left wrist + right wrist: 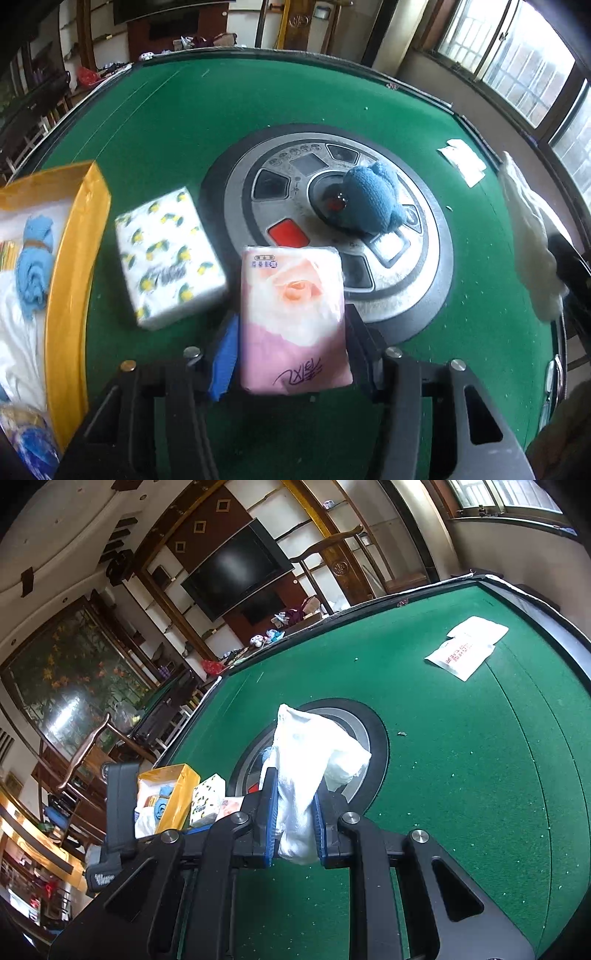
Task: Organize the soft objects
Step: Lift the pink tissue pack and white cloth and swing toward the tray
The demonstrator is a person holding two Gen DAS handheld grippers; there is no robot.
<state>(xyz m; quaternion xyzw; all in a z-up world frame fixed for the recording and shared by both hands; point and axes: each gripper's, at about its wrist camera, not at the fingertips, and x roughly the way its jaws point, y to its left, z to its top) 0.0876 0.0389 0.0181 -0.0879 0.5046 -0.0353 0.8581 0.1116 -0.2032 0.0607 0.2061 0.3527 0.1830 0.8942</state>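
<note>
1. Far left: yellow box at the table's edge, already holding a rolled blue cloth and white fabric. It reads as the collection point for the soft items.
2. Just right of the box, apart from it: lemon-print tissue pack, flat on the green table, untouched.
3. Centre: pink tissue pack sits between the fingers of the left gripper. The jaws bracket both its long sides closely and look clamped on it, though actual pad contact is hard to confirm. The pack's far end overlaps the round control panel.
4. On that panel: blue plush toy, not yet handled.
5. Right: right gripper clenched on a white cloth, held up off the table; the cloth bunches above the pads.
6. Far right corner: two flat white packets, well apart from everything else.
7. Step in hand, as I judge it: picking up the pink pack. Next: lift it clear and carry it left over the lemon pack into the box. It is squashy and may slip, so a firm squeeze is needed.
</note>
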